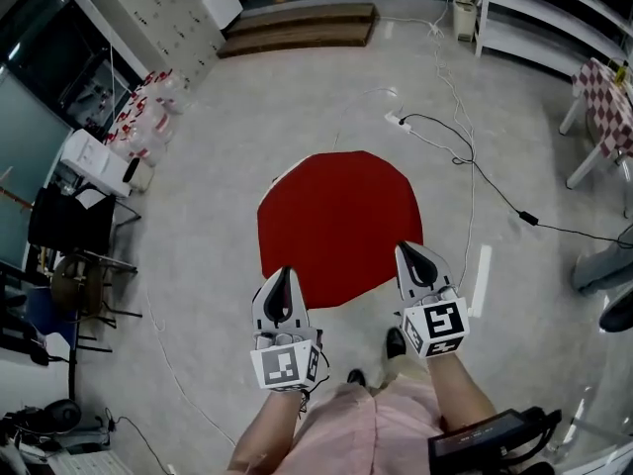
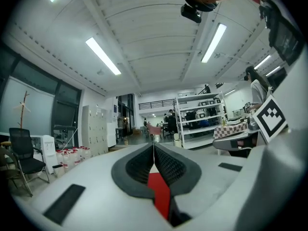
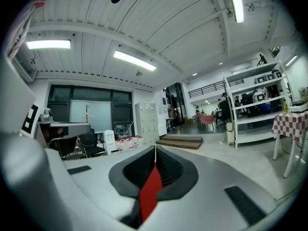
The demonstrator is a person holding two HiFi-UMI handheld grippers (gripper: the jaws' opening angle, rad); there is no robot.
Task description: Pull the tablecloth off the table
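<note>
Tablecloth (image 1: pixel 336 216) spreads red in head view; gripper views show left claw (image 2: pixel 154 145) and right claw (image 3: pixel 155 149) clamped on it.

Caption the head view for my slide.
The left gripper and right gripper clamp the near edge of the red tablecloth.

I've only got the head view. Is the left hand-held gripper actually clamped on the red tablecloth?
Observer: Yes. In its own view the left hand-held gripper has its jaws together, with the red tablecloth pinched between the pads.
Operator: And the right one?
Observer: The right hand-held gripper is shut too, with a fold of the same cloth caught between its pads.
</note>
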